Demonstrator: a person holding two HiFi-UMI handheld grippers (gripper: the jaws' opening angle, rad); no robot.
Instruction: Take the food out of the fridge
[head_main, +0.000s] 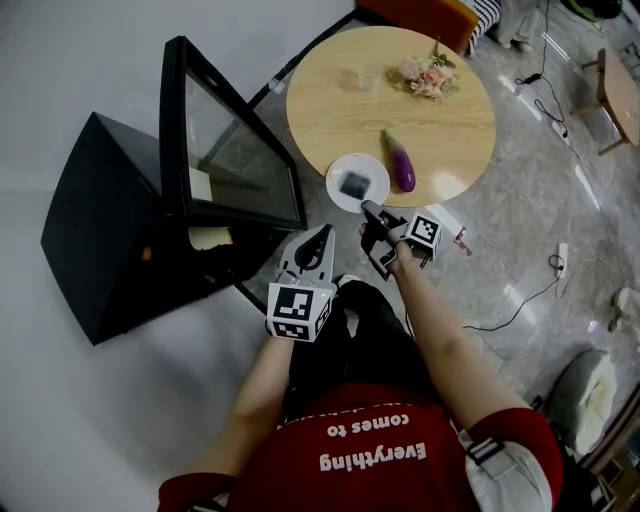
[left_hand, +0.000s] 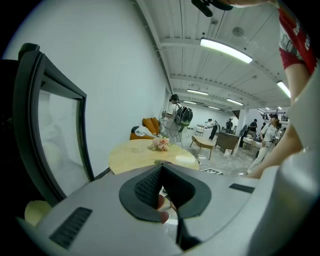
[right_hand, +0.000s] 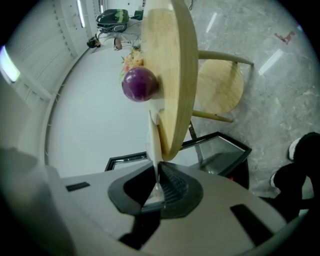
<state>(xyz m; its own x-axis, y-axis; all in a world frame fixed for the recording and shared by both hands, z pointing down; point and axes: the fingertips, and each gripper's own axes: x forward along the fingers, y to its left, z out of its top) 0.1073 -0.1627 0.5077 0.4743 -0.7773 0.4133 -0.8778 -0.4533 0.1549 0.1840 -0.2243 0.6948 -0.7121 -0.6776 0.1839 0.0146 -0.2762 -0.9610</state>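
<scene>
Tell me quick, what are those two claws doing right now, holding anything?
Left claw: closed, nothing in it.
Right claw: closed on the rim of the white plate.

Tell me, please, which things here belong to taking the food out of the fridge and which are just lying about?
Job in hand: open fridge; yellow food inside it; white plate, its rim clamped in the right tool; eggplant on the table; left tool, shut.
Lying about: flowers and clear glass, both on the table.
</scene>
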